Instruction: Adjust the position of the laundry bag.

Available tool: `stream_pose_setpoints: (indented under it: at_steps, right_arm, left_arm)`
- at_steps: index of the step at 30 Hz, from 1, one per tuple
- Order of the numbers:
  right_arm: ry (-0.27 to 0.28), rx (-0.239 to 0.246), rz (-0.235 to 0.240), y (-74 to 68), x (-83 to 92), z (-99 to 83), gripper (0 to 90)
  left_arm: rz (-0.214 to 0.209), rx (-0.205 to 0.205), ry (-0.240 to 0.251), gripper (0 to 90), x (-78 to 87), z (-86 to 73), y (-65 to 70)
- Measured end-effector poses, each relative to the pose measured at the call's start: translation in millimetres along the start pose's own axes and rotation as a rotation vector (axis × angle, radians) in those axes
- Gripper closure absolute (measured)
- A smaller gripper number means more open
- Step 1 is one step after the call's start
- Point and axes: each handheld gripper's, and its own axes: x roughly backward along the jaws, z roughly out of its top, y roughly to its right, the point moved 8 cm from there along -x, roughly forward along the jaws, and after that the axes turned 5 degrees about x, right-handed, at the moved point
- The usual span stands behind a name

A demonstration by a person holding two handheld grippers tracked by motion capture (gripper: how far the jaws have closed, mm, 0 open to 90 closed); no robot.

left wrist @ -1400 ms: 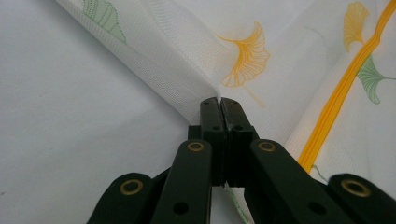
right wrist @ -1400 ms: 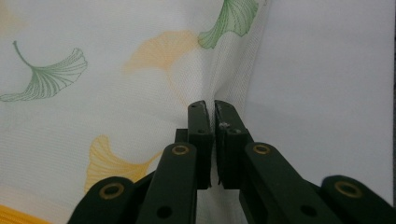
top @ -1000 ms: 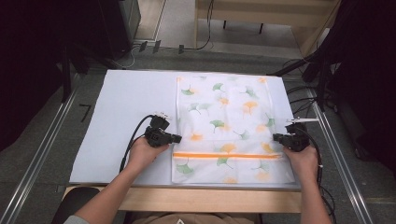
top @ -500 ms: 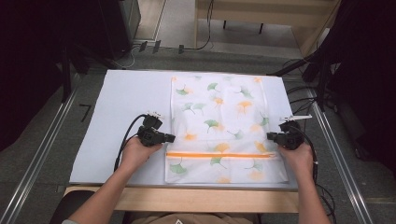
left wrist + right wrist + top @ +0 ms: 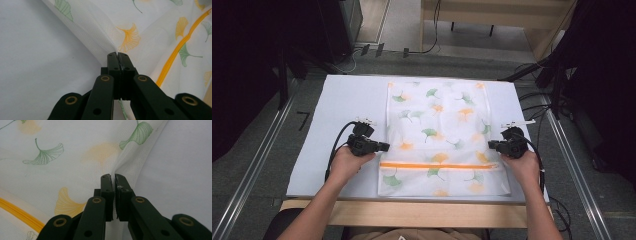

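Grippers (image 5: 117, 53) (image 5: 112, 175) pinch mesh bag (image 5: 439, 125) edges; apparently lifted.

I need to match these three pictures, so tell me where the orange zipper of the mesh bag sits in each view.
High view: the orange zipper runs level across the near part of the mesh bag, between the two hands.
Left gripper view: it slants from upper right down toward the shut fingers.
Right gripper view: it crosses the lower left corner.
Shared landmark: the ginkgo-leaf print on the bag, over the white table cover.
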Motion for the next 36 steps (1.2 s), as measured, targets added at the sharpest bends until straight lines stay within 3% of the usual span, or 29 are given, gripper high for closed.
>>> stream_pose_setpoints:
  at_steps: [7,16,25,36]
  right_arm:
    - [-0.005,0.018,0.019,-8.6,-3.9,4.8,87.6]
    - [-0.008,0.035,0.048,-20.9,-9.7,11.7,88.3]
    - [-0.009,0.061,0.071,-32.7,-13.5,18.1,88.3]
    - [-0.014,0.104,0.094,-48.8,-20.7,25.0,88.3]
  left_arm:
    - [-0.001,0.008,0.013,90.0,11.1,-0.4,-3.5]
    - [0.037,0.016,0.009,90.0,20.1,-5.0,-17.5]
    - [0.032,0.058,0.036,90.0,33.5,-7.6,-30.5]
    - [0.067,0.091,0.038,90.0,39.8,-14.0,-46.8]
